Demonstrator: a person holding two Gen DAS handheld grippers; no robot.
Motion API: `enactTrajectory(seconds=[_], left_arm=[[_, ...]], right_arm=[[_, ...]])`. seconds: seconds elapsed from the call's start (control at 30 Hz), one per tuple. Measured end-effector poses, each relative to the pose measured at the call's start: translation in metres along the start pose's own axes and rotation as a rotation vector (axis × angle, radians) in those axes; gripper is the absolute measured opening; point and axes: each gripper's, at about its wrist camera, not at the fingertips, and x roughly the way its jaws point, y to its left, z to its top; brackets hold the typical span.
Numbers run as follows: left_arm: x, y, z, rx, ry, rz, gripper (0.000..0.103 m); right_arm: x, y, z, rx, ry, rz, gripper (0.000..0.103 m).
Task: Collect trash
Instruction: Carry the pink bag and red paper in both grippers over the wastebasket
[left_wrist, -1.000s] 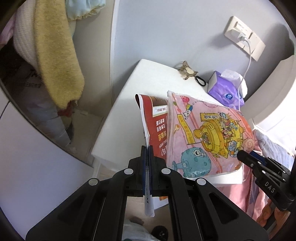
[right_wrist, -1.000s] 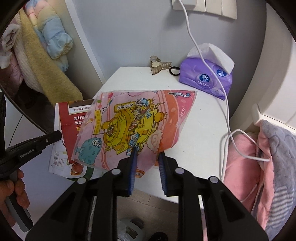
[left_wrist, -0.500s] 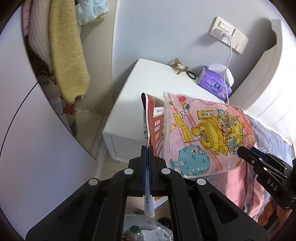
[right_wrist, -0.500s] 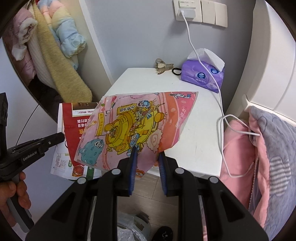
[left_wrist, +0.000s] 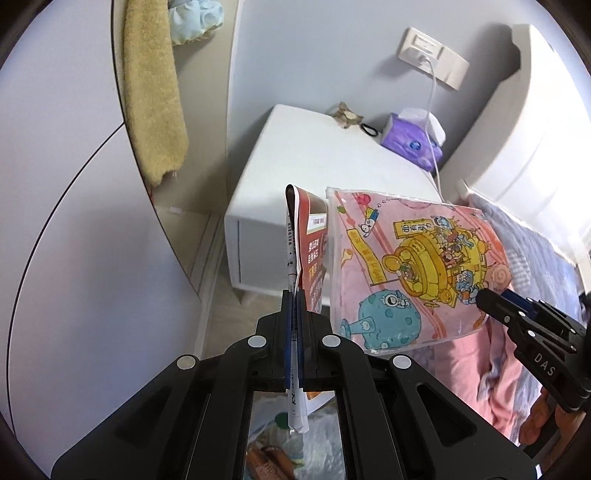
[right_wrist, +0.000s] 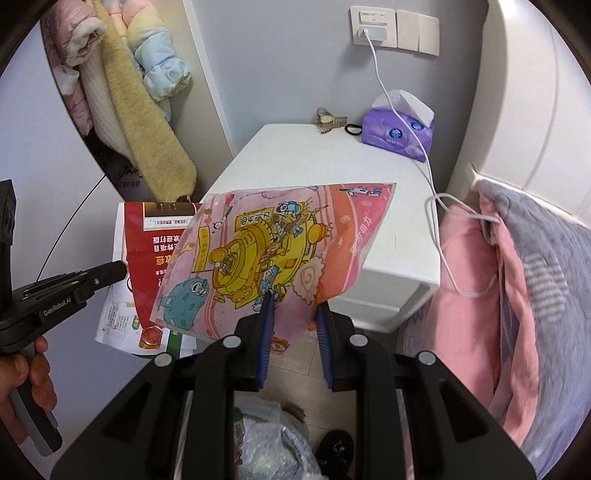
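Note:
My left gripper (left_wrist: 294, 295) is shut on a red and white printed leaflet (left_wrist: 310, 251), held edge-on in the air in front of the nightstand; the leaflet also shows in the right wrist view (right_wrist: 147, 251). My right gripper (right_wrist: 293, 301) is shut on a pink cartoon plastic bag (right_wrist: 273, 251), puffed between its fingers and held beside the leaflet; the bag also shows in the left wrist view (left_wrist: 413, 266). Both pieces of trash hang above a bin holding bubble wrap (right_wrist: 273, 443), low between the grippers.
A white nightstand (right_wrist: 332, 166) stands ahead with a purple tissue pack (right_wrist: 399, 133), a hair clip (right_wrist: 328, 120) and a hair tie on it. A white charger cable (right_wrist: 432, 184) hangs from the wall socket. Pink and grey bedding (right_wrist: 517, 295) lies right; towels (right_wrist: 140, 122) hang left.
Both grippers have pulled back and up from the nightstand with the leaflet and bag, which now hang clear of its top. The bin has come into view below.

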Motion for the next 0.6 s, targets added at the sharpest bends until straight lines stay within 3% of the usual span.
enactTrajectory(seconds=[0.23, 0.6], left_arm=[[-0.012, 0.007, -0.033, 0.047, 0.032, -0.036, 0.001], [-0.014, 0.007, -0.106, 0.066, 0.161, -0.044, 0.001]], right_arm=[[-0.023, 0.02, -0.044, 0.051, 0.01, -0.039, 0.023], [-0.035, 0.036, -0.114, 0.043, 0.131, -0.056, 0.023]])
